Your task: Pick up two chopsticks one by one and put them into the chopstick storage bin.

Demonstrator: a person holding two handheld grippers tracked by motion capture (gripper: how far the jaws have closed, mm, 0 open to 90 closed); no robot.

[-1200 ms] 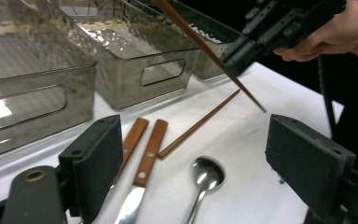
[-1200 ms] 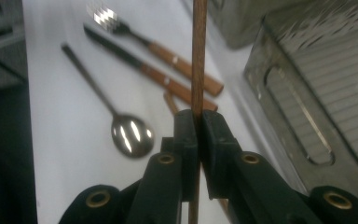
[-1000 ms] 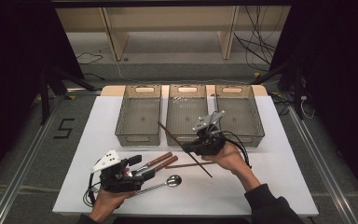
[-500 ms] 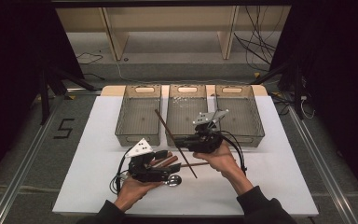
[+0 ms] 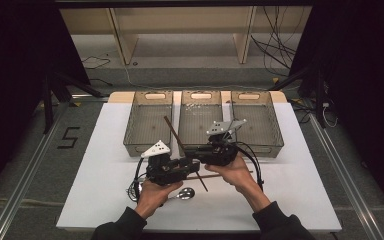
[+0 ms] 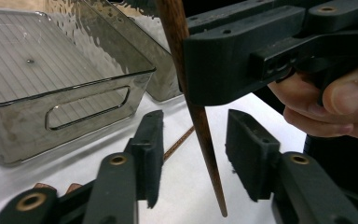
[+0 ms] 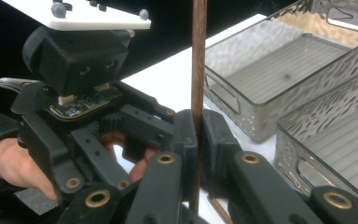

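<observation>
Clenched on a brown wooden stick (image 5: pixel 174 135) by the right gripper (image 5: pixel 190 151). In the right gripper view the two pads (image 7: pixel 186 135) press it from both sides, just below the middle of the frame. Long axis, in the high view, slanting from the upper left over the left tray (image 5: pixel 130 145) down to the lower right, with the thin tip hanging above the white worktop (image 5: pixel 300 190), apart from it.

Left gripper (image 5: pixel 196 165) nearest to that free lower end — coming in from the left of the frame, just under the right one. In the left gripper view, fingers (image 6: pixel 151 140) on either side of the stick (image 6: pixel 206 140), which runs almost upright between them and a little nearer the right-hand pad. Have just been closing, yet a gap shows on both sides, so not gripping it. Likely next: a squeeze straight across the shaft, below the other grip.

Lying flat lower down on the worktop: a second stick (image 5: pixel 225 175) and a metal spoon (image 5: pixel 185 193), both untouched.
</observation>
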